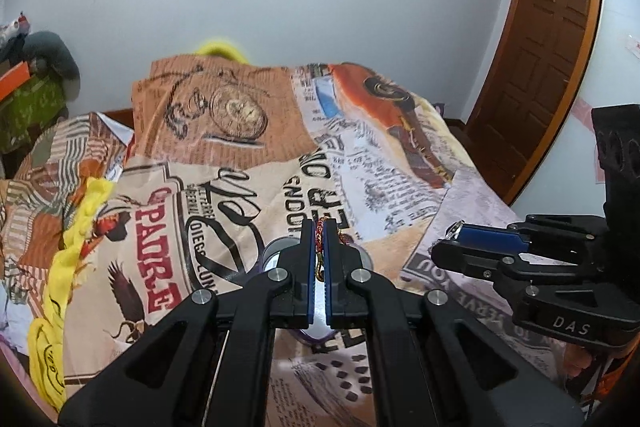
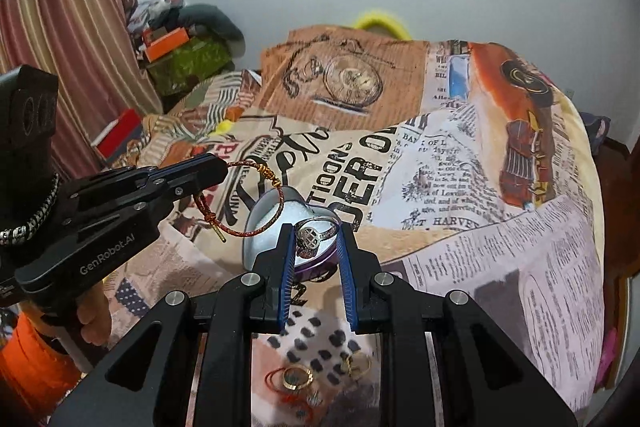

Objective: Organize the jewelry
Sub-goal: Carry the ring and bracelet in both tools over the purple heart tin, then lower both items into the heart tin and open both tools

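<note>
Left claw (image 2: 224, 167) is pinched tight on a red braided bracelet (image 2: 256, 211), so the loop hangs free w/ its far edge over the heart-shaped tin (image 2: 272, 223) on the bed (image 2: 500, 267), likely positioned for dropping in. Right claw (image 2: 316, 239) grips a silver ring (image 2: 310, 235) across its band, also above the tin. Gold rings (image 2: 298, 379) & other bits lie on the bedspread near the camera, apparently not sorted yet.

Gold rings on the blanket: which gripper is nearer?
Right. The right gripper, holding a silver ring, is above the gold rings; the left gripper, clamping the red bracelet, is farther off.
</note>
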